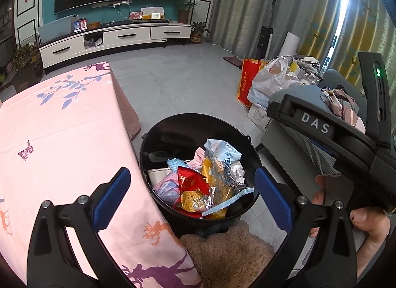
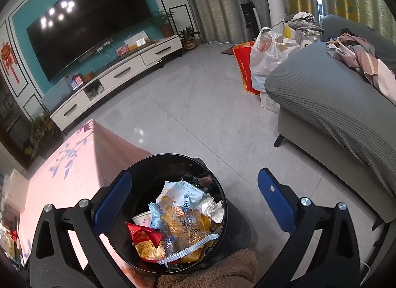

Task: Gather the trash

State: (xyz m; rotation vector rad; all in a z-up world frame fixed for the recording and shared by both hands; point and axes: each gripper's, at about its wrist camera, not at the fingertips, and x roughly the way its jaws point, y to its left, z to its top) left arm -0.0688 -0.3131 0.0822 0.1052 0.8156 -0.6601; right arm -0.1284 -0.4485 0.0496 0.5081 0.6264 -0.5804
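Observation:
A black round trash bin [image 1: 148,139] stands on the floor beside the pink-clothed table [image 1: 61,127]. It holds snack wrappers [image 1: 198,189], a crumpled tissue [image 1: 237,170] and a paper cup. My left gripper [image 1: 191,189] is open and empty above the bin. The right gripper's body [image 1: 334,139] shows at the right of the left wrist view, held by a hand. In the right wrist view the bin [image 2: 138,171] sits low and left of centre with the wrappers [image 2: 178,223] inside. My right gripper [image 2: 195,196] is open and empty above the bin's right side.
A grey sofa [image 2: 334,105] with clothes stands to the right. Bags [image 2: 267,53] sit on the floor by the curtains. A TV cabinet [image 2: 118,77] lines the far wall. A brown fuzzy sleeve [image 1: 222,251] lies below the bin. Grey tile floor [image 2: 198,114] stretches ahead.

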